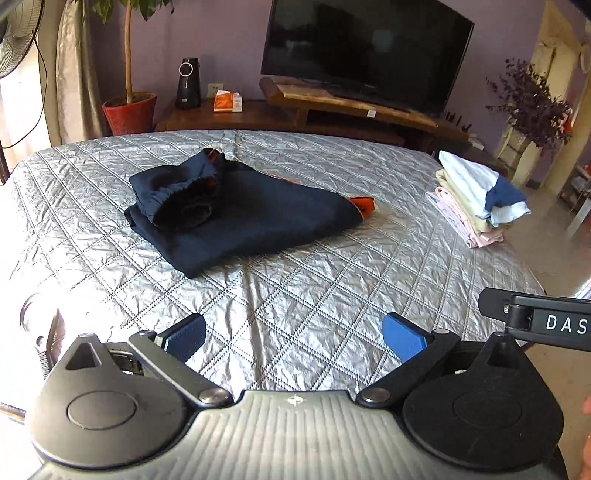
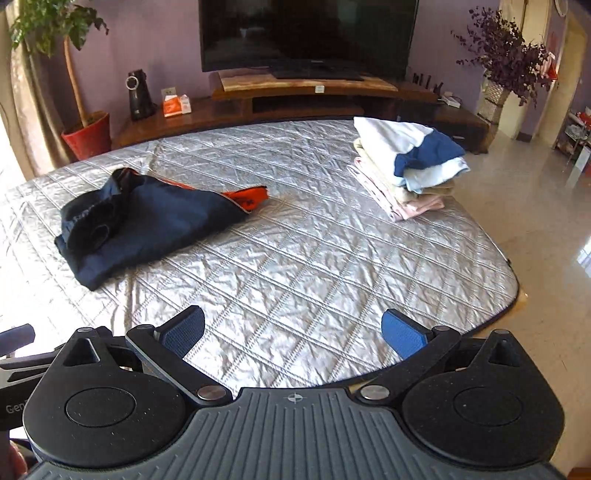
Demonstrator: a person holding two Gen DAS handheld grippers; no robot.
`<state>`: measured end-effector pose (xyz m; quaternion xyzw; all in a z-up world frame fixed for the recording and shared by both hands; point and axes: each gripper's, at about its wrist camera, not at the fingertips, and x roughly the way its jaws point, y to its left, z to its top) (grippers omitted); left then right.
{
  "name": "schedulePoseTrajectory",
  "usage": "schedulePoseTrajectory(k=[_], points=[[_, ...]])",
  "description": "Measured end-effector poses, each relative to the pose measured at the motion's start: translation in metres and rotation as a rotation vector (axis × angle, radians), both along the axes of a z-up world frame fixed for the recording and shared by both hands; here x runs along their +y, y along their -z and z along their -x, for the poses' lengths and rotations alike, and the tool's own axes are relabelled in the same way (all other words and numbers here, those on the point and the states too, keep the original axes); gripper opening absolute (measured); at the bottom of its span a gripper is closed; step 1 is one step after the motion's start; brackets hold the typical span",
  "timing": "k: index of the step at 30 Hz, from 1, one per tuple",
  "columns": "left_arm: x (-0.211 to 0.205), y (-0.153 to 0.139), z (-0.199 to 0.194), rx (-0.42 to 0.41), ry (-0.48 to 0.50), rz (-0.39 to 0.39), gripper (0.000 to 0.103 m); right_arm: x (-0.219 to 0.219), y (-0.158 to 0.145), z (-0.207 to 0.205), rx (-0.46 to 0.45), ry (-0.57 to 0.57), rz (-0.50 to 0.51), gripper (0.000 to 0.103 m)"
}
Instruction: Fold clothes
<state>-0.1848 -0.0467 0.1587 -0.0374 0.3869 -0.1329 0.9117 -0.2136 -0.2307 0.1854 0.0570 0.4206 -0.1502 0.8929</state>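
A dark navy garment [image 1: 240, 218] with orange trim lies roughly folded on the silver quilted bed cover [image 1: 295, 295], a bunched part resting on its left end. The same navy garment [image 2: 147, 221] sits at the left of the bed in the right wrist view. My left gripper [image 1: 295, 338] hangs well back from it above the near part of the bed, jaws wide open, nothing between the blue pads. My right gripper [image 2: 293, 334] is likewise open and empty over the bed cover [image 2: 314, 277]. Part of the right gripper's body [image 1: 535, 321] shows at the right edge of the left wrist view.
A stack of folded clothes [image 2: 406, 170] in white, blue, cream and pink sits at the bed's far right corner, also visible as the stack [image 1: 476, 195]. Beyond the bed are a wooden TV stand [image 2: 295, 96], a television [image 2: 306, 33] and a red plant pot [image 2: 88, 134]. Floor lies to the right.
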Motion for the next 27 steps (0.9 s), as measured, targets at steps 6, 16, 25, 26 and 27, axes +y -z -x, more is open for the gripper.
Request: schedulePoseTrajectory(k=[6, 16, 25, 26, 27], points=[[-0.028, -0.038, 0.047, -0.047, -0.010, -0.142, 0.102, -0.011, -0.035, 0.054, -0.035, 0.023, -0.069, 0.103], [-0.053, -0.107, 0.116, -0.105, -0.019, -0.159, 0.102, -0.025, -0.071, 0.118, -0.089, 0.023, -0.087, 0.103], [-0.060, -0.108, 0.135, 0.048, 0.107, -0.184, 0.102, -0.032, -0.072, 0.136, -0.097, 0.012, -0.064, 0.103], [-0.061, -0.109, 0.138, 0.045, 0.113, -0.192, 0.102, -0.033, -0.070, 0.136, -0.094, 0.011, -0.066, 0.103], [-0.062, -0.110, 0.140, 0.045, 0.118, -0.198, 0.102, -0.033, -0.070, 0.136, -0.094, 0.010, -0.065, 0.103]])
